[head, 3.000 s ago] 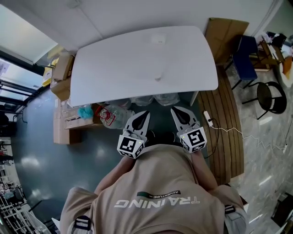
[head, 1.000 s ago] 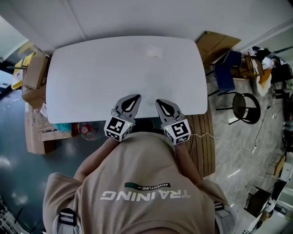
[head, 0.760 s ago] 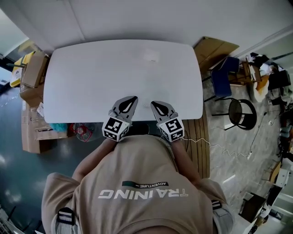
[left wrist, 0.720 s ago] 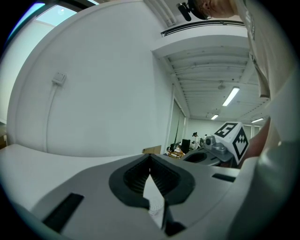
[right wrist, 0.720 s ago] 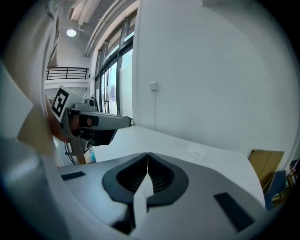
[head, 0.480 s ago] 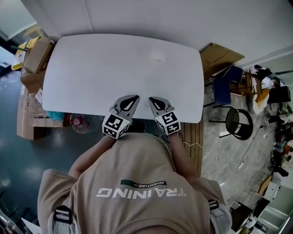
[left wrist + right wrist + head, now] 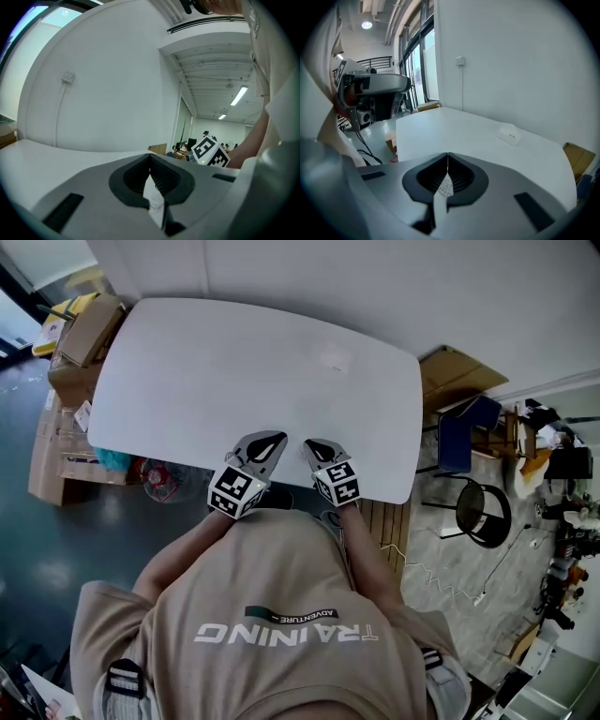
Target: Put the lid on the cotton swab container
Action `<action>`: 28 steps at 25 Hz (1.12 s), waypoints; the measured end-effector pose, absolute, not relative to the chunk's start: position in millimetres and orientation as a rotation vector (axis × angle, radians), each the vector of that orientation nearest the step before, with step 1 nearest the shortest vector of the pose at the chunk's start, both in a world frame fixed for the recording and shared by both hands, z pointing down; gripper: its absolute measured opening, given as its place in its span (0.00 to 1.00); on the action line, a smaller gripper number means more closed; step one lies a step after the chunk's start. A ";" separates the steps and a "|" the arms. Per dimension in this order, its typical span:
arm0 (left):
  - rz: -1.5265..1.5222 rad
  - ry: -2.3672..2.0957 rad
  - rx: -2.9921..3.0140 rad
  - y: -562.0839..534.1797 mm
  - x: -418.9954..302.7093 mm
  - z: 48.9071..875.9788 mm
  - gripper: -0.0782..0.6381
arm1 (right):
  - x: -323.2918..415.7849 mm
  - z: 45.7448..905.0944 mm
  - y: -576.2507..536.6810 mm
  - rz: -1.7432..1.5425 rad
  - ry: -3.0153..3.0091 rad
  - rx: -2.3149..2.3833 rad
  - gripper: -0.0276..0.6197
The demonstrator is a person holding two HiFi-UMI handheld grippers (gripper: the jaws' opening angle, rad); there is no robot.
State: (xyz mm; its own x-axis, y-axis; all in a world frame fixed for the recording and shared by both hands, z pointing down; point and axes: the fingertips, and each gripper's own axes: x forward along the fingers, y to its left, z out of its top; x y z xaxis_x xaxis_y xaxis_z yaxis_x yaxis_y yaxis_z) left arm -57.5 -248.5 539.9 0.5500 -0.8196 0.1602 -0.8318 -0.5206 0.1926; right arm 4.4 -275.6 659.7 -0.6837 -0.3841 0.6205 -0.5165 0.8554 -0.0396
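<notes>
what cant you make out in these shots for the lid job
- Small white item on the table: too small and pale in the head and right gripper views to tell container from lid.
- Left gripper view: the shut left tongs block the near table.
- Head view: the person's torso hides what is under it.

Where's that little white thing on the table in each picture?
Head view: the little white thing lies on the white table, far side, right of the middle.
Left gripper view: not in it.
Right gripper view: the little white thing lies right of the middle, near the wall.
Shared landmark: the white table, in all three views.
</notes>
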 end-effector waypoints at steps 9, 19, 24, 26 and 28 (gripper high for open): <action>0.078 -1.397 2.530 -245.7 -67.1 539.7 0.13 | 7.7 678.9 -269.2 0.330 -2.361 0.646 0.07; 0.094 -1.377 2.527 -241.2 -64.3 542.4 0.13 | 10.7 690.6 -264.1 0.403 -2.365 0.659 0.07; 0.088 -1.370 2.531 -240.8 -62.9 542.5 0.13 | 11.8 693.7 -264.6 0.447 -2.386 0.697 0.07; 0.091 -1.364 2.535 -240.0 -63.2 542.9 0.13 | 10.8 693.1 -265.0 0.474 -2.388 0.701 0.07; 0.094 -1.353 2.537 -239.9 -62.9 543.6 0.13 | 8.7 693.1 -265.4 0.462 -2.382 0.693 0.07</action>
State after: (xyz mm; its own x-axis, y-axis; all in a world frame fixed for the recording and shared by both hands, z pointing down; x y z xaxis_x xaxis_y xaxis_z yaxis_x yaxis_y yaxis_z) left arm -62.9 -239.9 543.6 0.5634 -0.8064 0.1799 -0.8235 -0.5305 0.2008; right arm 8.7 -265.4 693.1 -0.6781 -0.3641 0.6385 -0.5763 0.8025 -0.1545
